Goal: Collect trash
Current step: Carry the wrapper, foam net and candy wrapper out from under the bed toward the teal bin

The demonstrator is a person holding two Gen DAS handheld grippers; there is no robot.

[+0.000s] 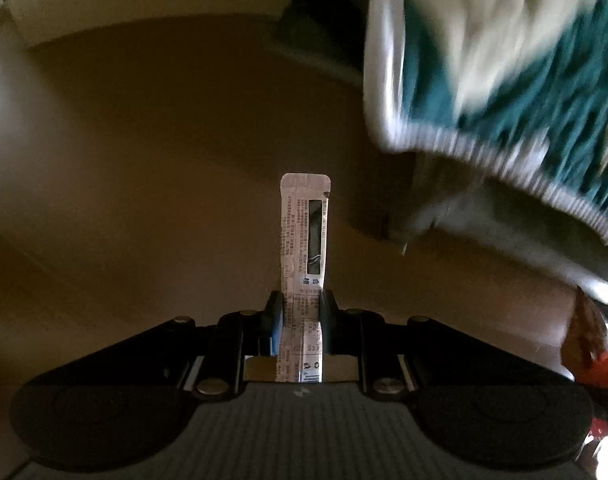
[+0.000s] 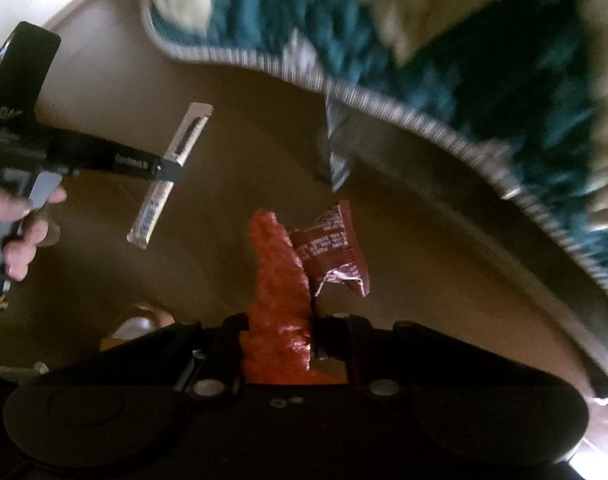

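Note:
My left gripper (image 1: 302,312) is shut on a long, narrow white sachet (image 1: 304,236) with small print and a dark window; the sachet stands up between the black fingers, above the brown floor. The right wrist view shows the same left gripper (image 2: 169,169) from the side, with the sachet (image 2: 172,168) hanging across its tips. My right gripper (image 2: 280,332) is shut on a crumpled red snack wrapper (image 2: 280,280), whose dark red printed part (image 2: 332,252) sticks out to the right. The red wrapper (image 1: 588,344) also shows at the right edge of the left wrist view.
A teal and cream woven rug with a striped border (image 2: 424,120) (image 1: 484,80) lies over the brown floor (image 1: 164,160). A grey foil scrap (image 2: 338,148) lies at the rug's edge. A person's hand (image 2: 20,220) holds the left gripper's handle. A pale wall base (image 1: 64,0) runs at the back.

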